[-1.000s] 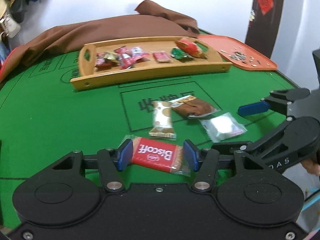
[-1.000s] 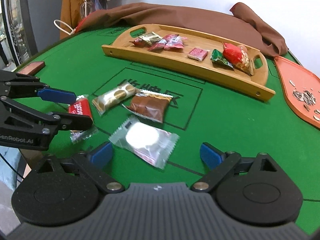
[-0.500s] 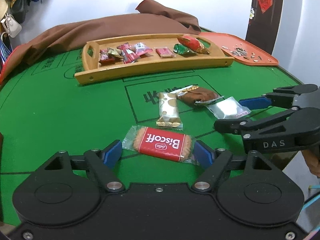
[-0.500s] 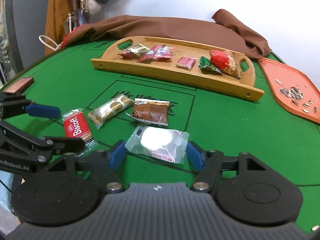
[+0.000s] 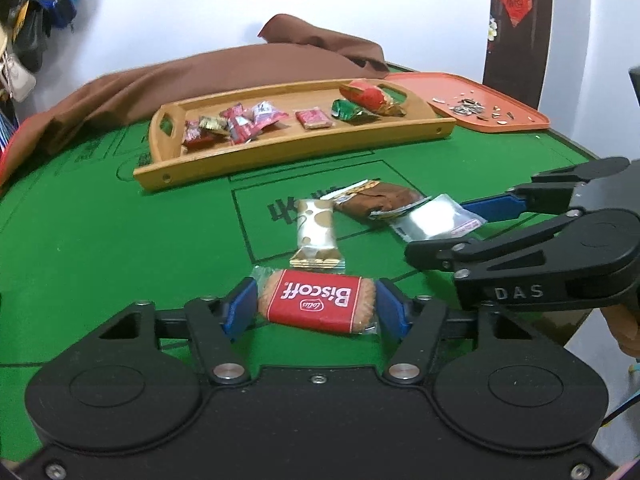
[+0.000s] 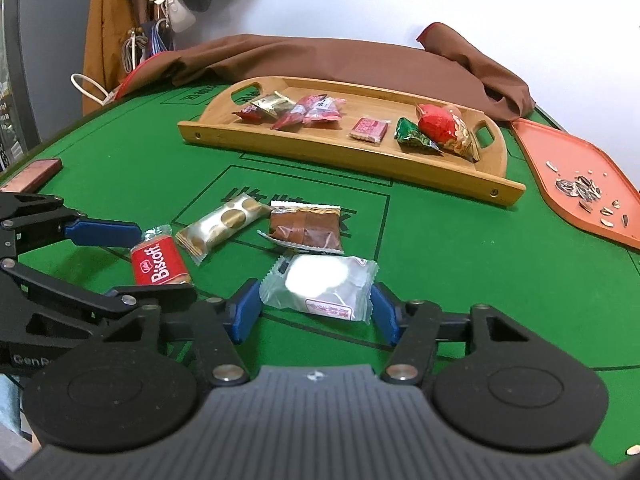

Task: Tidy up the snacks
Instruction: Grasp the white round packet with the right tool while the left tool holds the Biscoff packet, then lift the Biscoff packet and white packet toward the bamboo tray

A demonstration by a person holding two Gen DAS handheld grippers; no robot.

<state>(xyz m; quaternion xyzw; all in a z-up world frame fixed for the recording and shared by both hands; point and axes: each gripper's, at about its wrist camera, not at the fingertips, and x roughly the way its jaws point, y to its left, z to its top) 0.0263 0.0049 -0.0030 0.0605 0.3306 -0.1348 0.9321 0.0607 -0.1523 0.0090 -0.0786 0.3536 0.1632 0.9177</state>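
Both hand-held grippers closing on snack packets lying on the green bench

The left hand-held gripper (image 5: 316, 309) has just been closing; the red Biscoff packet (image 5: 317, 301) lies between its jaws, long axis across them from 9 to 3 o'clock, and the blue pads seem to touch the wrapper ends, though I cannot tell if they really press. The right hand-held gripper (image 6: 315, 309) has also just been closing around the white round-cake packet (image 6: 320, 285), which lies the same way; its clear wrapper edges hide the contact. The wooden tray (image 6: 460, 176) waits at 12 o'clock from both, well apart. The gold-dotted packet (image 5: 316, 236) and the brown packet (image 6: 306, 230) lie between, untouched.
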